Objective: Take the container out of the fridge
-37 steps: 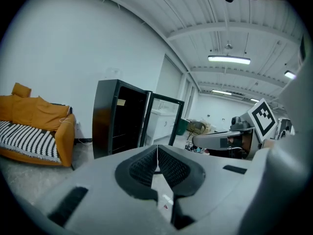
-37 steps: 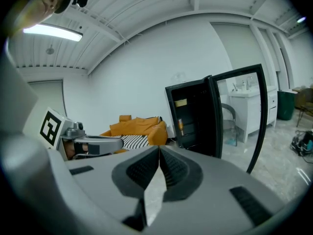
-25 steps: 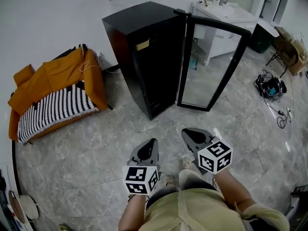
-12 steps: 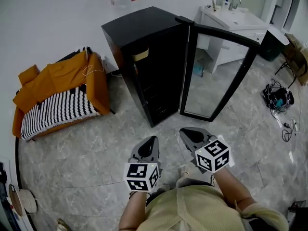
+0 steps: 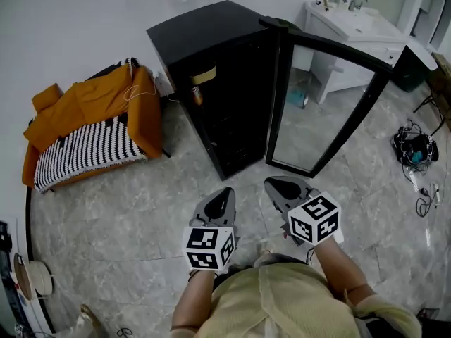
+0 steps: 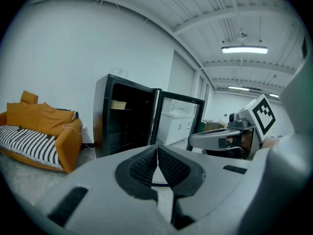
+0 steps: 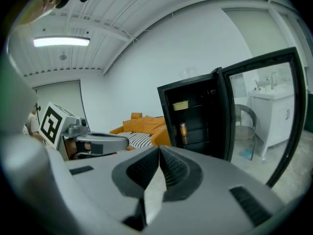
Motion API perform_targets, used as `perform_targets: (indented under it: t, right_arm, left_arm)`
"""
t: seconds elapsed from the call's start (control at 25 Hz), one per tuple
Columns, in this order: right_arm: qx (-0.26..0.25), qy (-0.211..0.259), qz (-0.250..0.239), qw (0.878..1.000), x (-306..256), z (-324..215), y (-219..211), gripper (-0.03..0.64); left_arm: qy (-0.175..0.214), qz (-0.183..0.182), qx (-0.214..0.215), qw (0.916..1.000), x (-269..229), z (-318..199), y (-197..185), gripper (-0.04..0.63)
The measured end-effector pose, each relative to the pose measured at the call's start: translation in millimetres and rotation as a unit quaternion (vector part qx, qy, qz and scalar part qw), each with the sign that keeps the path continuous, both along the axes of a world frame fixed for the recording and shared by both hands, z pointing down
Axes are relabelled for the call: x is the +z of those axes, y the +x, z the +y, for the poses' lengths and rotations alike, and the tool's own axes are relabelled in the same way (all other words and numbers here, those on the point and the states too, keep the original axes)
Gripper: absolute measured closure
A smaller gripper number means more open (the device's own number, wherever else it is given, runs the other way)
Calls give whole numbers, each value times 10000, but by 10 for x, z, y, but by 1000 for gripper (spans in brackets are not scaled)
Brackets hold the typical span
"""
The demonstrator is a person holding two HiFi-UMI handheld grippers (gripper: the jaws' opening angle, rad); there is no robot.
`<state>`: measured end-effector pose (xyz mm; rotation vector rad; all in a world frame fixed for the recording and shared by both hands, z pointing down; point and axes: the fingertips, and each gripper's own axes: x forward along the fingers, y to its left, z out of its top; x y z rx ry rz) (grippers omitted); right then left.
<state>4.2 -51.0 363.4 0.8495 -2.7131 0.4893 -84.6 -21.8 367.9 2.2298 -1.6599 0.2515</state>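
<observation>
The left gripper (image 6: 157, 149) is clenched, its ribbed pads meeting at the tips with nothing between them, and the right gripper (image 7: 159, 151) is likewise closed tight and empty. In the head view the two are held side by side in front of the person's beige top (image 5: 282, 305), each with its marker cube nearest the body, and both point toward the fridge, well short of it. Beyond them the grey marbled floor (image 5: 141, 210) runs up to the black fridge (image 5: 211, 30), which stands against the white wall with its glass door (image 5: 320, 104) swung wide to the right. Inside, on an upper shelf, sits the container (image 7: 180, 105), a pale tan tub, apart from both grippers; on a shelf below it stands an orange can (image 7: 183, 129). Left of the fridge is an orange sofa (image 5: 91, 104) with a black-and-white striped cover (image 5: 84, 153) over its seat. Behind the open door stands a white sink cabinet (image 5: 352, 30) with a tap, and at the far right a tangle of cables (image 5: 412, 148) lies on the floor.
</observation>
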Motion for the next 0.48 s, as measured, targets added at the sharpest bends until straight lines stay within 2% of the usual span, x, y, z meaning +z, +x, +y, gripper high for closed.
perform_targets:
  t: [0.48]
  right_arm:
    - [-275,55,151,9995,81,-256,194,588]
  left_arm:
    - [15,-98,-118,9999,45,-242,270,569]
